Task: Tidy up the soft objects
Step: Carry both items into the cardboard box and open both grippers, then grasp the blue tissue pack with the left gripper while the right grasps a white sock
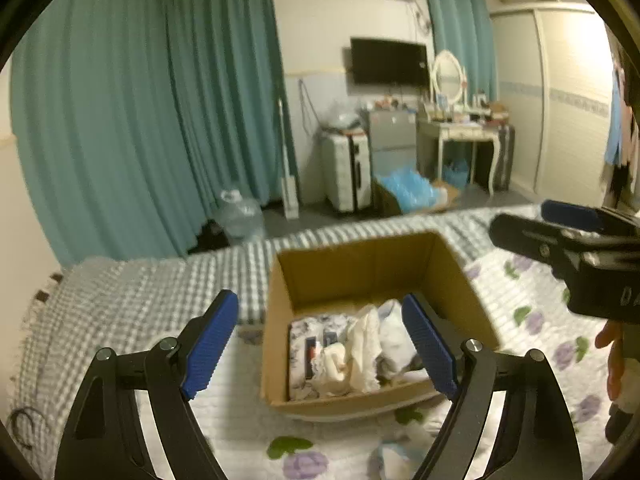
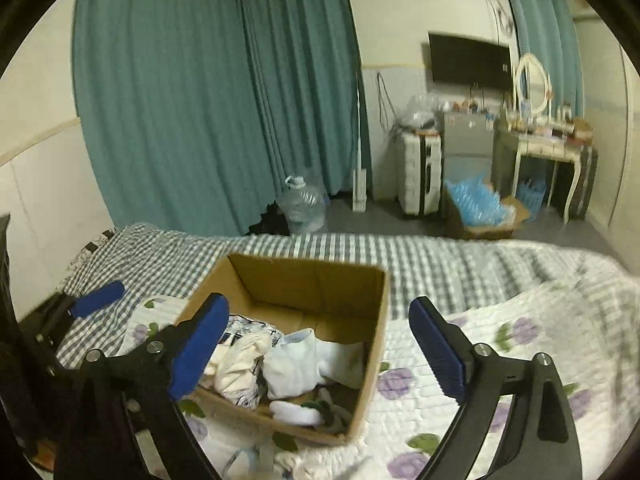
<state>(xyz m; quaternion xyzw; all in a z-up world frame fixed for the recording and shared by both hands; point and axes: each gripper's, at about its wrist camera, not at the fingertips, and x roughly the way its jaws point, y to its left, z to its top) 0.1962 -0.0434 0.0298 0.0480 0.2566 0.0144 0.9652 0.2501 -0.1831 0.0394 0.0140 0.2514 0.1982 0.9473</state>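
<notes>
Both the left gripper [image 1: 320, 344] and right gripper [image 2: 320, 348] are spread wide, holding nothing. Ahead between their fingers sits the cardboard box [image 2: 372, 344], its near wall hiding part of the blurred white clothes [image 2: 296, 364].

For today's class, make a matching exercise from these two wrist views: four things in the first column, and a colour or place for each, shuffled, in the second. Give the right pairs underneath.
Column one:
1. cardboard box
2. curtains
3. water jug
4. white sock

Column two:
A. teal, hanging along the wall
B. inside the box, among other soft items
C. on the floor, beside the curtains
D. brown, open-topped, on the floral quilt

Pairs: 1-D, 2-A, 3-C, 4-B
</notes>
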